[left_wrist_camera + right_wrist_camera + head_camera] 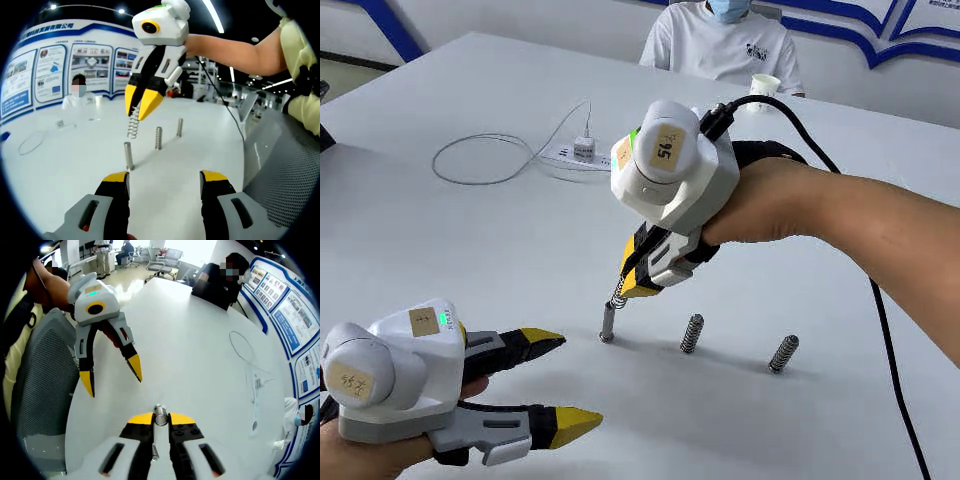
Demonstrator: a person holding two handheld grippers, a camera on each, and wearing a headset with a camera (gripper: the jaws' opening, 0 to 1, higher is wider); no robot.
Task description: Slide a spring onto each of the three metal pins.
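The right gripper [632, 288] is clamped on a spring [618, 295], pinching its upper coils between the yellow-tipped jaws so that the rest hangs down at a slight tilt. The spring's lower end sits just above the top of the bare pin [607, 323], the leftmost of three metal pins standing upright in a row on the white table [470, 250]. In the left gripper view a small gap shows between the two, so the spring is not yet on the pin. The middle pin [692, 333] and the right-hand pin [783, 353] each already carry a spring coiled around them. The left gripper [575, 380] is held low at the near-left of the table, its jaws spread wide with nothing between them, pointing toward the row of pins and well short of the bare one. In the right gripper view the held spring stands up between that gripper's shut jaw tips, with the left gripper off to the left above the table. Farther back on the table lies a white power strip [582, 152], and a paper cup [764, 85] stands near a person in a white shirt [720, 45] seated at the far side
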